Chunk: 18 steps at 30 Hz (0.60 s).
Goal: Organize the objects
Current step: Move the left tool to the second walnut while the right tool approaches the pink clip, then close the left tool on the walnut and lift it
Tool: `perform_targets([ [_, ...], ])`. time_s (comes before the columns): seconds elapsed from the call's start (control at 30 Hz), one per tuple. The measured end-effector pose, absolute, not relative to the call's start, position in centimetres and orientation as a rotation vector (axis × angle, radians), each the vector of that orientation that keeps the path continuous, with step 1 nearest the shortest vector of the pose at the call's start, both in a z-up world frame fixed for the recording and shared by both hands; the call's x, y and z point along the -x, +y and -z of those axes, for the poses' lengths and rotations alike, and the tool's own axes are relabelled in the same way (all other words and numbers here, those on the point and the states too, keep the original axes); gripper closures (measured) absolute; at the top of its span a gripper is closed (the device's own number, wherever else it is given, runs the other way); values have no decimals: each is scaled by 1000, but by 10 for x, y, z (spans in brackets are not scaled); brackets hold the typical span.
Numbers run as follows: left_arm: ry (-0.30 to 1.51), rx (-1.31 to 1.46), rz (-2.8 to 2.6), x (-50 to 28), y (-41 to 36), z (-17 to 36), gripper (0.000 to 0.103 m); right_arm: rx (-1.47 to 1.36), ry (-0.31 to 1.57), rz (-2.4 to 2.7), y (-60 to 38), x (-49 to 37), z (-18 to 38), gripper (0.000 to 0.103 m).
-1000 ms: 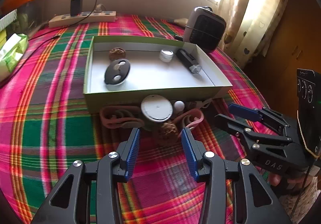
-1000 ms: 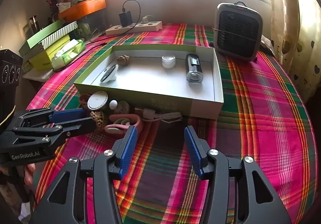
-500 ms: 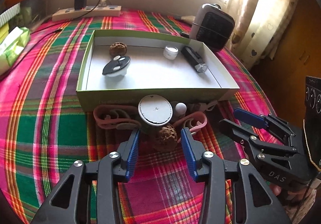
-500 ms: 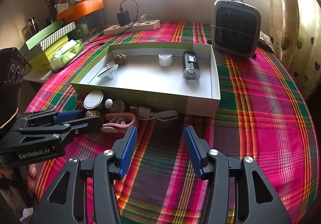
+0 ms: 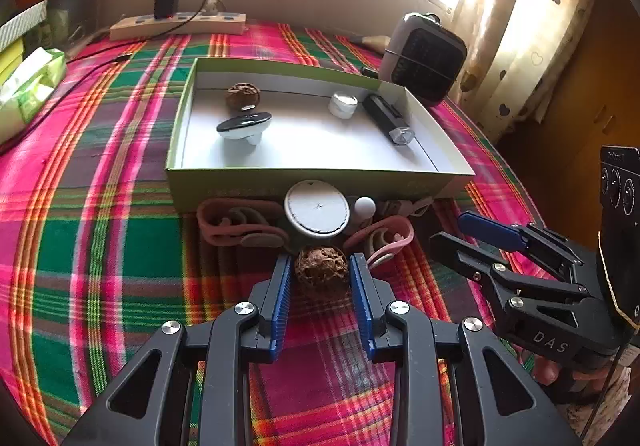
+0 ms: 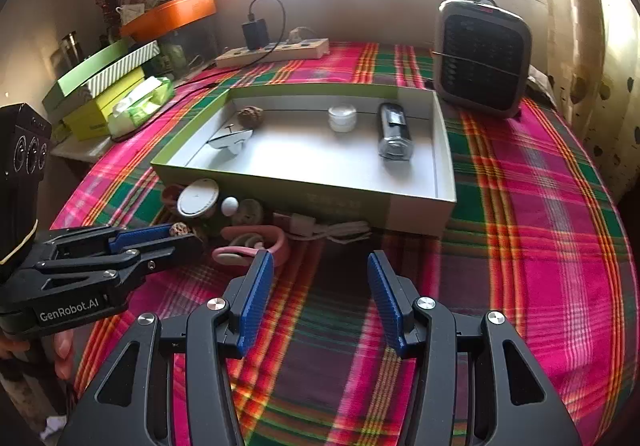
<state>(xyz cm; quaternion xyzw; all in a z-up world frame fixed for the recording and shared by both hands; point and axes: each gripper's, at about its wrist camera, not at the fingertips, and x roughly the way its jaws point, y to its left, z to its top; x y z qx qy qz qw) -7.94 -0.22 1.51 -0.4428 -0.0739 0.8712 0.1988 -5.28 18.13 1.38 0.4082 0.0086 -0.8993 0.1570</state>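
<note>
Left gripper (image 5: 322,278) jaws are closing around the walnut (image 5: 321,271), which sits between the blue pads (image 5: 282,296) on the plaid tablecloth (image 5: 100,246), just off the box's near wall; a sliver of gap shows on both sides, so I read it as bracketed but not yet pinched. Risk one: the shell is round, hard and ridged, so if the pads meet it off-centre it likely squirts forward into the white round lid (image 5: 317,209) or sideways onto the pink earhook headset (image 5: 390,236) touching the right pad's tip. Risk two: that pink loop lies right beside the fingertip and could get snagged and dragged along on the lift. Risk three: the cloth is soft, and low pad tips may bunch it up under the nut. The green box (image 5: 304,176) already holds a second walnut (image 5: 243,96), a black-and-white oval gadget (image 5: 244,126), a small white jar (image 5: 343,104) and a black cylinder (image 5: 388,120), so the drop spot needs picking to avoid knocking those. Pose: left gripper pitches steeply down toward the table's near edge, wrist level. Right gripper (image 6: 320,294) hangs at a similar downward tilt over bare cloth, jaws part-open with nothing between them, well clear of the white cable (image 6: 332,232).
</note>
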Motion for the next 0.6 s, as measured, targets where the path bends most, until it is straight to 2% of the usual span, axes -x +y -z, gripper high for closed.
perform_targets([
  [0.6,-258,1244,-2489,71,-35,-14,76,-1117,85,2391,145,63,-9,53],
])
